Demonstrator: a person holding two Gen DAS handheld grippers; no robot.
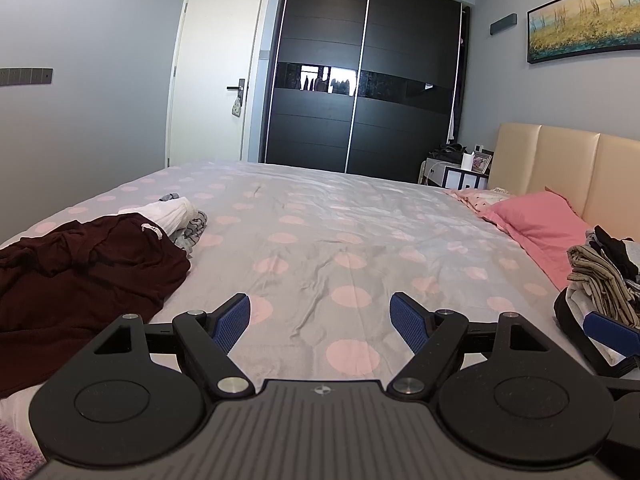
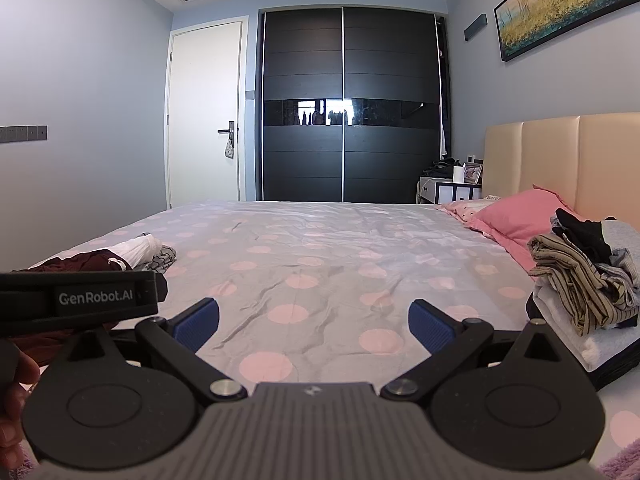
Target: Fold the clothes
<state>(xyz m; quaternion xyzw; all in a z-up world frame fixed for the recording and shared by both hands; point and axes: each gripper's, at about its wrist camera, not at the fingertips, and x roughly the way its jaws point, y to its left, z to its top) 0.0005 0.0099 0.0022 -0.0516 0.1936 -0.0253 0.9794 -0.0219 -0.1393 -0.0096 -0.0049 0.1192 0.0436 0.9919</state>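
Observation:
A crumpled dark maroon garment [image 1: 80, 268] lies on the bed at the left, with a white rolled piece [image 1: 168, 210] and a grey patterned piece [image 1: 192, 232] just beyond it. My left gripper [image 1: 320, 322] hovers open over the bare sheet to the right of the maroon garment, nothing between its blue pads [image 1: 232, 322]. My right gripper [image 2: 314, 324] is open too, empty, above the sheet. A stack of folded clothes [image 2: 584, 280] with a striped item on top sits at the right. In the right wrist view the maroon garment [image 2: 84, 262] is partly hidden behind the left gripper's body.
The bed [image 1: 340, 220] has a grey sheet with pink dots. Pink pillows [image 1: 536, 220] lie against a beige headboard [image 1: 568, 160]. A dark sliding wardrobe [image 1: 364, 76], a white door [image 1: 216, 72] and a bedside table [image 1: 456, 172] stand beyond. A hand [image 2: 12, 400] shows at the left.

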